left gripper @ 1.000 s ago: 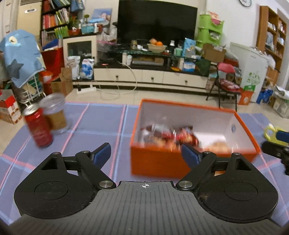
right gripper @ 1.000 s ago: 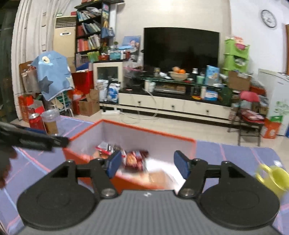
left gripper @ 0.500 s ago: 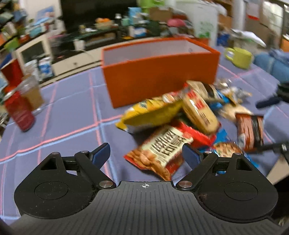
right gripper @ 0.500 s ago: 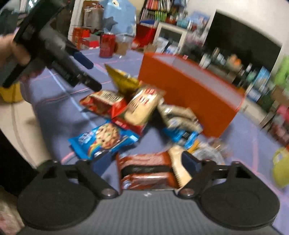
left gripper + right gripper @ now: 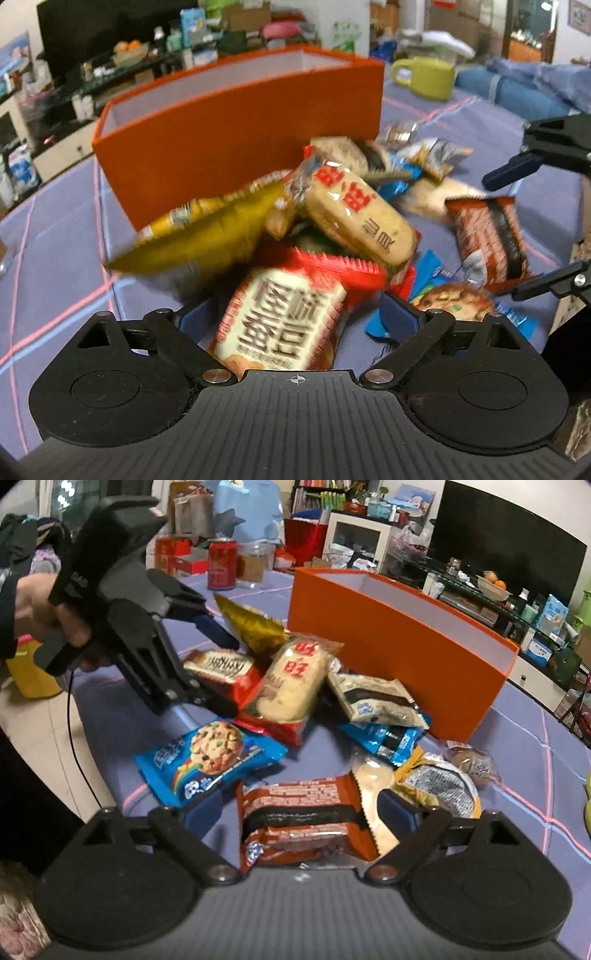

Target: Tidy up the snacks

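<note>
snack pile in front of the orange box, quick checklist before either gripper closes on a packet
1. Left gripper open: ok, jaws have just been opening and straddle the red and cream bean snack packet, pads not pressing.
2. Right gripper open: ok, jaws have just been opening around the brown wrapped cake packet, no squeeze seen.
3. One packet per gripper: cannot tell; a pale packet lies against the brown one by the right-hand finger.
4. Orange cardboard box upright with its top open: ok.
5. Grippers apart from each other: ok.
6. Box empty: cannot tell, floor hidden.
</note>
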Available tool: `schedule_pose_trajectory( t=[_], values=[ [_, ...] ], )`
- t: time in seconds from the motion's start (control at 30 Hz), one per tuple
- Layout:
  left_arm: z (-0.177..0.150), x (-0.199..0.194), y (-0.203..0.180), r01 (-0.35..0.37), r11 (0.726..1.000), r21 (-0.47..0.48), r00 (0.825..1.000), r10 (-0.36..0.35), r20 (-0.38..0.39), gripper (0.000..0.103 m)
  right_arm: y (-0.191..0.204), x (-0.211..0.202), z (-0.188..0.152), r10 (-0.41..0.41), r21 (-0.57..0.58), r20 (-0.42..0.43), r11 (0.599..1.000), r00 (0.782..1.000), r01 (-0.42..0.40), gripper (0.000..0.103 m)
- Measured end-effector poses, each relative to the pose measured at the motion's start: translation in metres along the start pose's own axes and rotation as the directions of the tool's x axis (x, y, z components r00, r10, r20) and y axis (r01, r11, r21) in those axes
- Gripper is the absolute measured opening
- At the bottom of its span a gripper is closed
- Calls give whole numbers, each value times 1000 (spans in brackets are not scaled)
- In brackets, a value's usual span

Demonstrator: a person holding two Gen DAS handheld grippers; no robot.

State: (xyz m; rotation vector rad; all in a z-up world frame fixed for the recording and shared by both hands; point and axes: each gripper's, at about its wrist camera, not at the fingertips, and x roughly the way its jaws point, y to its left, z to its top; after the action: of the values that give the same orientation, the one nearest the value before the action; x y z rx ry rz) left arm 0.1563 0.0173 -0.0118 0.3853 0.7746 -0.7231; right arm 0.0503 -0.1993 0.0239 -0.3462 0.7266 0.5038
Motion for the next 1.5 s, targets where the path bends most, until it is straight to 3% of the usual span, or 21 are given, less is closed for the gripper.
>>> schedule_pose_trajectory(
  t=[0.4,0.53,0.7,0.8,0.9,0.97,1.07,1.13,1.27,1.5],
  values=[
    [-12,-8,-11,8,1000,-15,999,-9,-48,75,5,18,1,-9,-25,-61,1000,998,8,87],
    [-10,-1,-6,14,999,-44,999,-16,-45,75,4,19,2,-17,-25,-69,1000,997,15,73],
    [-8,-5,-3,18,998,-67,999,-20,-29,38,2,20,5,-20,-1,-87,1000,996,20,66],
    [-10,-7,-4,33,998,-59,999,-35,-28,37,-1,19,6,-15,17,-88,1000,996,16,66],
    [-9,-6,-9,46,998,-50,998,-48,-30,47,0,19,6,-17,15,-89,1000,996,18,66],
    [-8,-4,-13,40,998,-53,999,-41,-29,47,-1,19,6,-17,15,-89,1000,996,18,66],
    [-3,-5,-14,23,997,-78,999,-26,-38,28,1,19,6,-22,11,-88,1000,996,23,64],
    [-1,-7,-14,12,995,-98,999,-17,-46,22,1,17,6,-26,3,-88,1000,996,26,60],
    [0,-13,-20,-44,997,-67,998,41,-48,20,2,13,8,-24,5,-81,1000,996,25,55],
    [5,-29,-17,-71,993,-96,997,72,-2,20,-2,8,11,-52,18,-51,998,997,53,54]
  ],
)
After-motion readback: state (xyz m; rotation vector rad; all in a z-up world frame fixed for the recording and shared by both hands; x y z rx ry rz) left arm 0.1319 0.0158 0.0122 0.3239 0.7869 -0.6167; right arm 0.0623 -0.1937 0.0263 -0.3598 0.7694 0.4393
